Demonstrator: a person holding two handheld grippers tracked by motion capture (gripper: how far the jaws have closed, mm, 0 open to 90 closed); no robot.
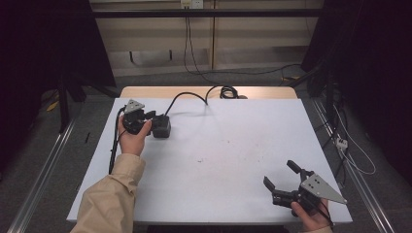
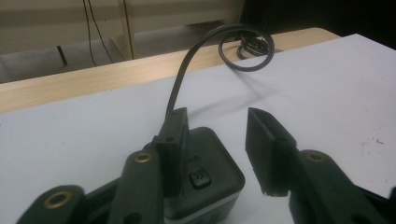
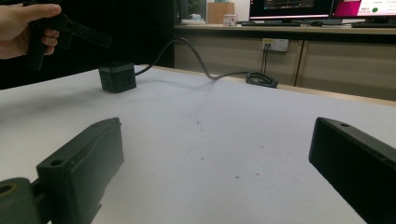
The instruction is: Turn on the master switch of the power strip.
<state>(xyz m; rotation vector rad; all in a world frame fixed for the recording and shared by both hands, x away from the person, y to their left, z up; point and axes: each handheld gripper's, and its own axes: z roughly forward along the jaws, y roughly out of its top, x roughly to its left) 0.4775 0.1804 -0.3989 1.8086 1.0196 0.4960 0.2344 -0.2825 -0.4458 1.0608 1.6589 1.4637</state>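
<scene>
Reaching stage, by the look: left gripper (image 1: 145,118) at far left of surface (image 1: 233,145), jaws open astride black cube (image 2: 205,172), unclosed. Right gripper (image 1: 282,177) near right, wide open, empty. Next: closing squarely, minding cable (image 1: 187,97).

A black cube-shaped power block (image 1: 162,127) with a button sits upright at the table's far left, its cable (image 1: 187,95) trailing back.
</scene>
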